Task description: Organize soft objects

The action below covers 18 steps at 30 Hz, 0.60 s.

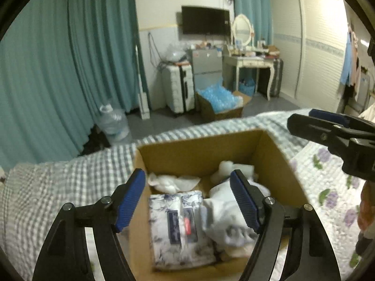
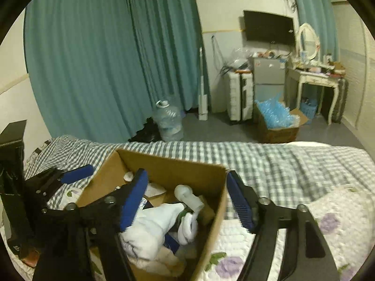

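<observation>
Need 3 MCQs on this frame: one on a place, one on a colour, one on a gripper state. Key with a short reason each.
1. Where does the open brown cardboard box sit?
A. on the grey floor
B. on the bed, across the grey-checked sheet and the floral quilt
C. on the white dressing table

2. What colour are the ribbed pads on the left gripper?
A. blue
B. red
C. yellow

3. What state is the right gripper in?
A. shut on a sock
B. shut and empty
C. open, straddling the box's wall

Key: 1 B, bedding shows on both sides of the box. 2 A, both pads are blue in the left wrist view. 3 C, one finger is over the white soft items inside and the other is outside the cardboard, with nothing pinched.
</observation>
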Available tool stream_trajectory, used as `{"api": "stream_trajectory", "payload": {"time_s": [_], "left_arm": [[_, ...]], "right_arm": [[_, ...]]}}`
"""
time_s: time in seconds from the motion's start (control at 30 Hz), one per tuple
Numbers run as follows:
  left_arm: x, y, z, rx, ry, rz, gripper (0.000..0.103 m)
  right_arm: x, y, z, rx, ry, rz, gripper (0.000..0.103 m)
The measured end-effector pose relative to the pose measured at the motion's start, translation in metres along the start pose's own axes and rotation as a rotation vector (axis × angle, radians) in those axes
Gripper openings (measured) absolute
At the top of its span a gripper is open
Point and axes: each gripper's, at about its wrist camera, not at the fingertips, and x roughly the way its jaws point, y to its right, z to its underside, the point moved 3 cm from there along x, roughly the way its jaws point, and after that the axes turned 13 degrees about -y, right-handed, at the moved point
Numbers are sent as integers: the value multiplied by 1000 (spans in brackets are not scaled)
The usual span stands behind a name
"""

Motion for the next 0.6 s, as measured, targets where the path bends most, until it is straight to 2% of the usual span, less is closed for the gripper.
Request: {"api": "stream_trajectory", "payload": {"time_s": [0.1,0.17,0.2,0.3,0.4,0.53,0.6], "left_arm": [[-40,0,0,2,49,-11,76],[-80,2,0,7,100,-21,77],[-96,3,-1,8,121,-22,84],[-156,4,-1,9,202,-47,89],[-216,2,6,0,305,-84,89],[-281,-9,20,-43,413,-100,96],[-308,-16,30,-74,466,-129,99]], "right_arm": [[-50,-7,-4,1,32,46,72],[-90,-16,-6,-13,73,71,72],[-107,-21,-8,-19,93,76,73],[-175,-39,-12,-47,170,105,82],[-228,-58,-11,-80,221,148,85],[-287,-78,-5,-97,303,176,99],[-312,-87,5,-107,347,164,101]]}}
